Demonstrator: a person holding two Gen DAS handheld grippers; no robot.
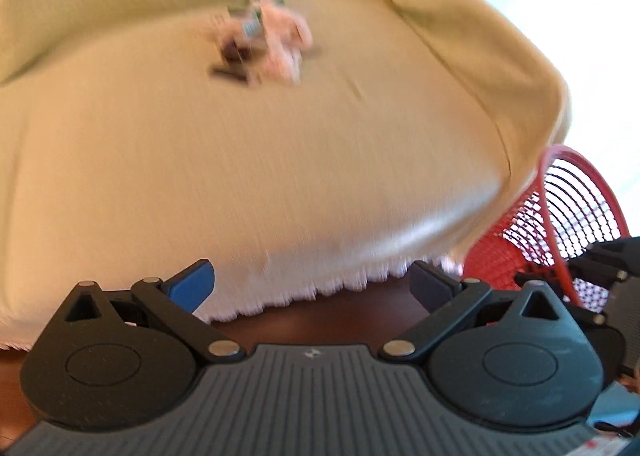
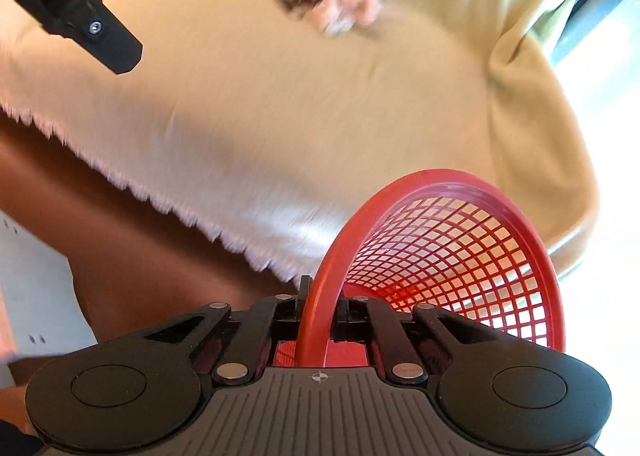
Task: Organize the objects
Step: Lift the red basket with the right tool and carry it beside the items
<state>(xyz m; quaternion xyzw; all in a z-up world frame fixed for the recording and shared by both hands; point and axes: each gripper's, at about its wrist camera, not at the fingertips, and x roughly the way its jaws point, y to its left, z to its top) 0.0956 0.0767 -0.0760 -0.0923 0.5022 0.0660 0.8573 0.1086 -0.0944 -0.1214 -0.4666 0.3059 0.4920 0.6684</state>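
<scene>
The right tongs are pinching the rim of a red mesh basket, fingers pressed in from both sides of the thick band, so the basket hangs off them tipped on its side with its mouth facing back toward the camera; gripping the rim rather than the thin lattice looks like the sensible choice, since it gives the pads something solid to bite. The basket sits low, just off the front edge of a sofa seat draped in a pale yellow cover with a fringed hem, likely being carried toward the things to be gathered. Those are a small blurred heap of objects, pinkish and dark, lying well back on the seat near the backrest; what each one is cannot be made out. The left tongs are spread wide with nothing between them, held level and pointing along the seat toward the heap, beside the basket and apart from it, probably ready to pick up 1 item at a time
</scene>
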